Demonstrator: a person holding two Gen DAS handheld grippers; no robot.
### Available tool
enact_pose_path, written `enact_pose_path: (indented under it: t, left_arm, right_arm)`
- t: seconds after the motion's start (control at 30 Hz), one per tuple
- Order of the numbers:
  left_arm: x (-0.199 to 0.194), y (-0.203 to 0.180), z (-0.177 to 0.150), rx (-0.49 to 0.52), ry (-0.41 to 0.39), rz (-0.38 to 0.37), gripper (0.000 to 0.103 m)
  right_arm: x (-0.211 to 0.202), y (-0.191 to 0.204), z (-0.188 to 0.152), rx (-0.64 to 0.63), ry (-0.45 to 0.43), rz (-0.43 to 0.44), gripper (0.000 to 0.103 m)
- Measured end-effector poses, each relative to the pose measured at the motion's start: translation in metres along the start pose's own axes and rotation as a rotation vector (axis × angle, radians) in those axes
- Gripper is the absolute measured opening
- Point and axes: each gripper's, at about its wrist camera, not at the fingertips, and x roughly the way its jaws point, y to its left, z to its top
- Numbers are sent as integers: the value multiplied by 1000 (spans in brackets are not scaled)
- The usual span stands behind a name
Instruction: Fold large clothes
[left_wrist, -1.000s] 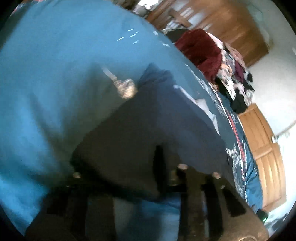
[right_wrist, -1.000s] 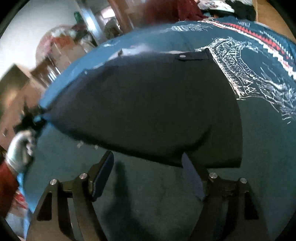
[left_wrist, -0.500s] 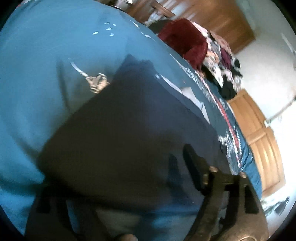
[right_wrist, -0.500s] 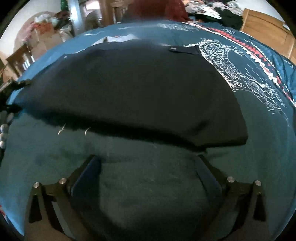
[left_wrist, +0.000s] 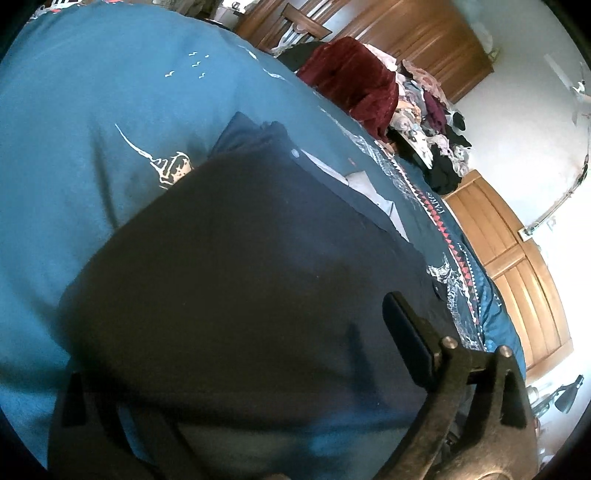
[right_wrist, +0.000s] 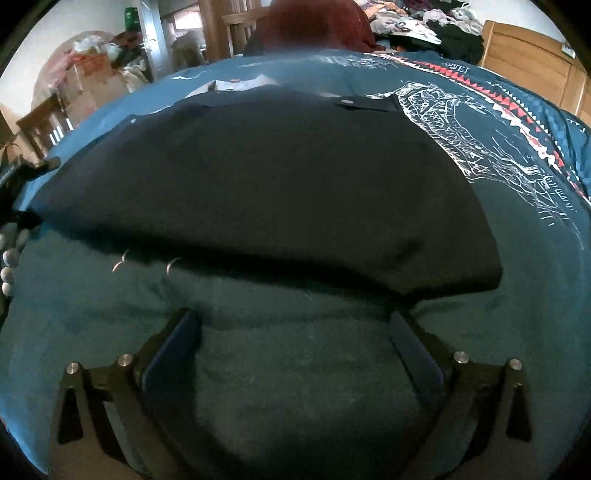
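Nearest, the right gripper (right_wrist: 295, 354) hovers with fingers spread and empty over the teal bedspread (right_wrist: 295, 387), just short of the folded edge; the left gripper (left_wrist: 240, 369) is also spread, holding nothing. Beyond lies the dark navy garment (right_wrist: 266, 177), flat on the bed, seemingly laid down for another fold, its long axis running left-right, buttoned end farthest.

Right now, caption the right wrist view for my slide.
Open right gripper hovers over teal bedspread, just short of the folded dark garment.
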Motion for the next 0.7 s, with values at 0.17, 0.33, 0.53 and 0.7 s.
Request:
enact_pose_path:
  t: [0.17,0.33,0.53,0.7]
  left_arm:
    - [-4,6,-2,-34,-23,18,75]
    - [-5,17,-1,-83,-39,31,53]
    - [-3,17,0,-79,-43,37,50]
    - [-2,20,0,-83,-44,25,50]
  right_arm:
    - [0,1,0,-2,-2,-1,103]
    - [0,2,-1,-1,-6,-1,103]
    - [1,2,-2,-1,-8,0,103]
    - [1,2,-1,0,-8,2,103]
